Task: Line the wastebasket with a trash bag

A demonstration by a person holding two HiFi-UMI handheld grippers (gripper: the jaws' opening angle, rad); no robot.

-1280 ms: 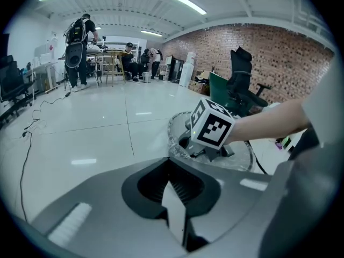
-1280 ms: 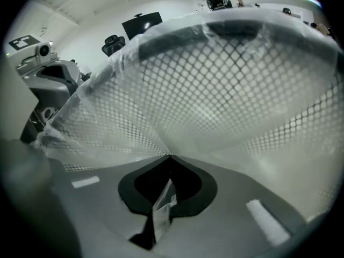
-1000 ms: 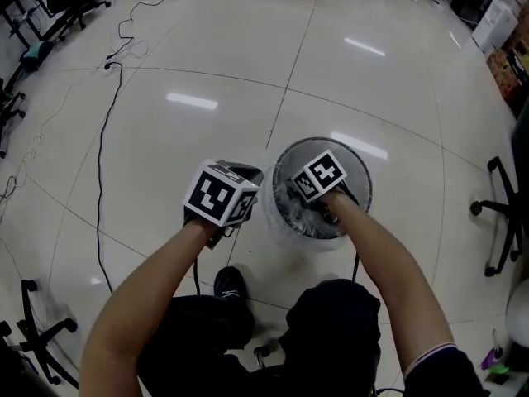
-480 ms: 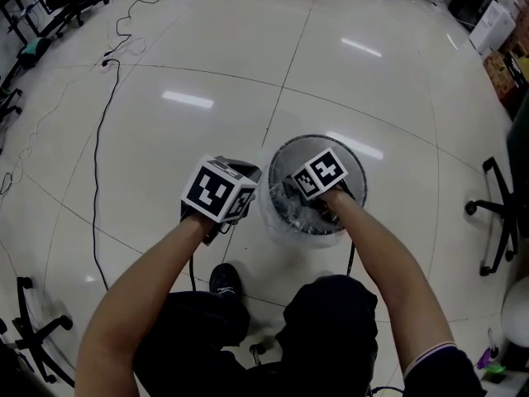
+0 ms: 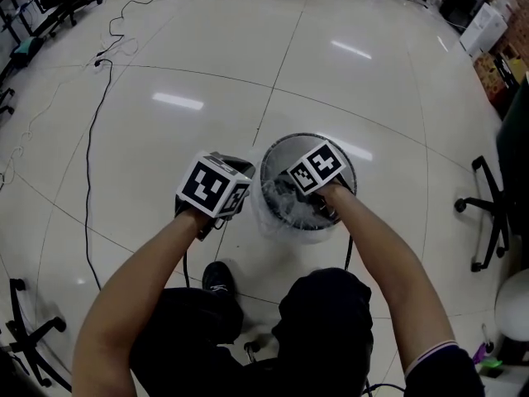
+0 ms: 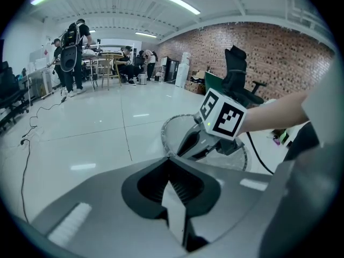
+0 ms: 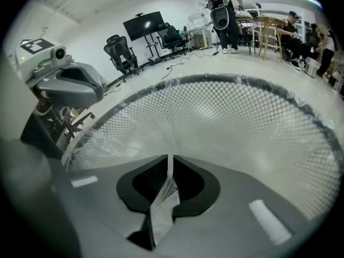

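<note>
A round wire-mesh wastebasket [image 5: 307,137] stands on the floor in front of me, with a clear trash bag [image 5: 269,213] inside it and draped over its left rim. My left gripper [image 5: 252,187] is at that left rim, shut on a strip of the bag's film [image 6: 174,206]. In the left gripper view, its tips [image 6: 170,157] meet just before the rim [image 6: 166,130]. My right gripper [image 5: 291,195] reaches down inside the basket. Its jaws are opening, with a narrow gap at the tips [image 7: 171,157] and crumpled film [image 7: 161,208] still hanging between them. The mesh wall [image 7: 231,117] fills that view.
A black cable [image 5: 91,139] runs over the glossy floor at the left. Office chairs stand at the right [image 5: 488,213] and at the lower left [image 5: 25,337]. My shoe [image 5: 216,275] is just below the basket. People [image 6: 72,42] stand by tables far off.
My right gripper has risen a little inside the basket. The left gripper has stayed at the rim.
</note>
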